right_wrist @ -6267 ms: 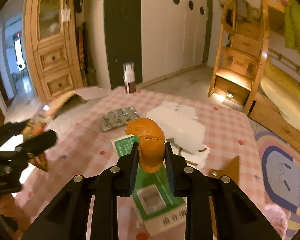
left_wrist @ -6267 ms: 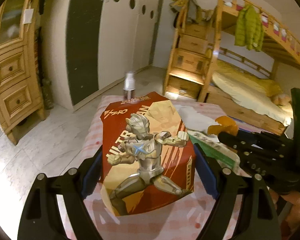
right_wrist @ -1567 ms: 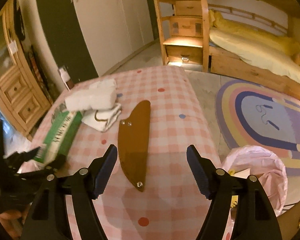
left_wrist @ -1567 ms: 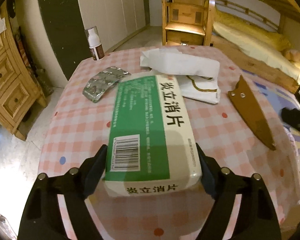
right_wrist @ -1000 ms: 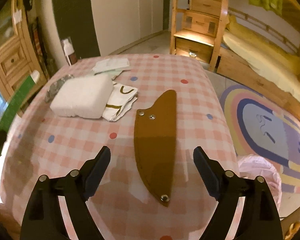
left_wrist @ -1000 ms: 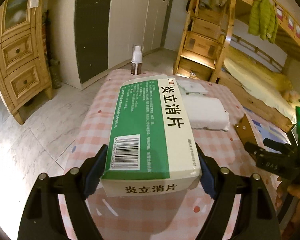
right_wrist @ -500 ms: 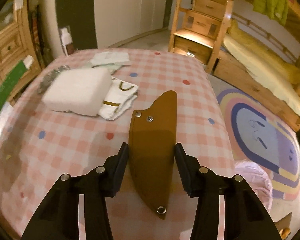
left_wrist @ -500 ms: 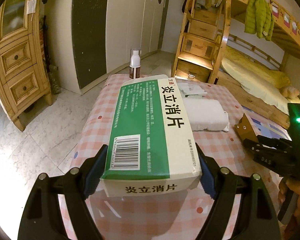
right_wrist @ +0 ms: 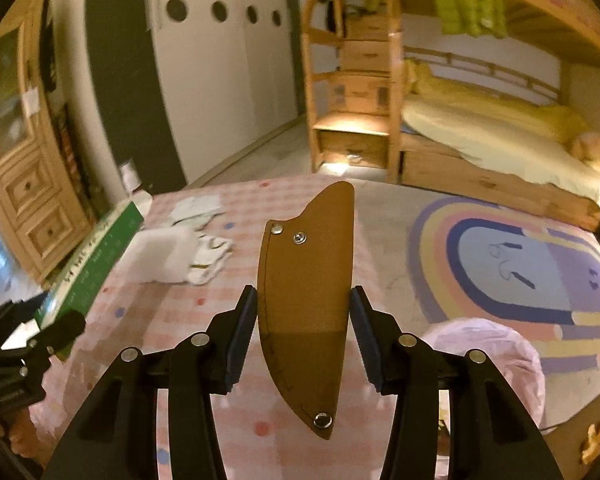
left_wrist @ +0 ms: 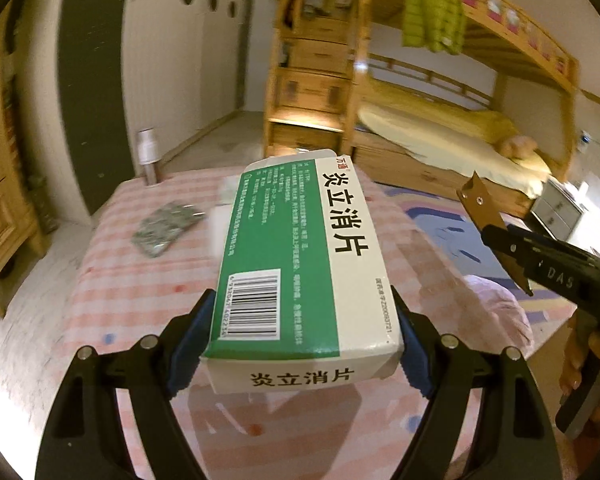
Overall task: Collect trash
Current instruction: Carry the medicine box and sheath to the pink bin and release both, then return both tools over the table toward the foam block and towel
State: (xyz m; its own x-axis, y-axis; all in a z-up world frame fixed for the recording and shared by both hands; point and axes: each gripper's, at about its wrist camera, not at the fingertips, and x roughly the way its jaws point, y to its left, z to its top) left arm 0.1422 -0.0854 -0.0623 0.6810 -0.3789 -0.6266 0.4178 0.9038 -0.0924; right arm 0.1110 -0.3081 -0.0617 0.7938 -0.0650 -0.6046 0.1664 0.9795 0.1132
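Note:
My left gripper (left_wrist: 304, 344) is shut on a green and white medicine box (left_wrist: 300, 256) and holds it above the pink checked table (left_wrist: 140, 288). The box also shows at the left of the right wrist view (right_wrist: 92, 264). My right gripper (right_wrist: 303, 328) is shut on a brown leather knife sheath (right_wrist: 306, 296), lifted off the table (right_wrist: 204, 308). The sheath (left_wrist: 488, 220) and right gripper also show at the right of the left wrist view. A pink trash bag (right_wrist: 496, 356) sits by the table's right edge, low right.
On the table lie a foil blister pack (left_wrist: 166, 226), a white foam block (right_wrist: 156, 254), folded papers (right_wrist: 210, 260) and a small bottle (left_wrist: 148, 156) at the far edge. A rainbow rug (right_wrist: 520, 264), bunk bed (right_wrist: 500, 128) and wooden cabinet (right_wrist: 28, 168) surround it.
My right gripper closed on the brown sheath and lifted it off the table. My left gripper swung right with the medicine box still held.

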